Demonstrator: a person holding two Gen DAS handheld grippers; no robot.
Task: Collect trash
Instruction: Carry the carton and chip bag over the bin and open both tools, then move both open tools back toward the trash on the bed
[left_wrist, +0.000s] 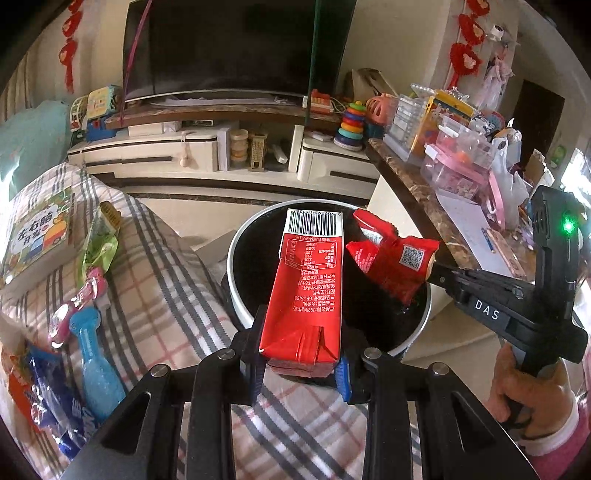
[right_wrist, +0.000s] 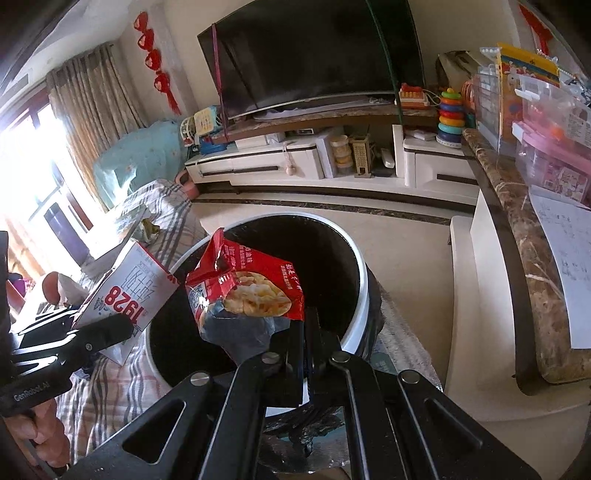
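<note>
both pieces over the bin, ready to drop

left wrist view: left gripper (left_wrist: 301, 363) clamped on red milk carton (left_wrist: 308, 291), poised above the dark mouth of the trash bin (left_wrist: 236, 236). best to release only once well inside the rim.

right wrist view: right gripper (right_wrist: 304, 356) pinched shut on red snack wrapper (right_wrist: 245, 286), also over the bin's opening. better to let go one at a time, avoiding a clash.

Red carton (left_wrist: 306, 288) with white barcode panel sitting between left jaws; its other face showing white with red "1928". Red snack wrapper (right_wrist: 251, 288) showing pale yellow chips, pinched in right jaws. Bin (left_wrist: 236, 251) beyond both jaws showing white rim, black inside. Plaid cloth (left_wrist: 162, 266) below left jaws showing grey, pinkish stripes, possibly beige.
</note>
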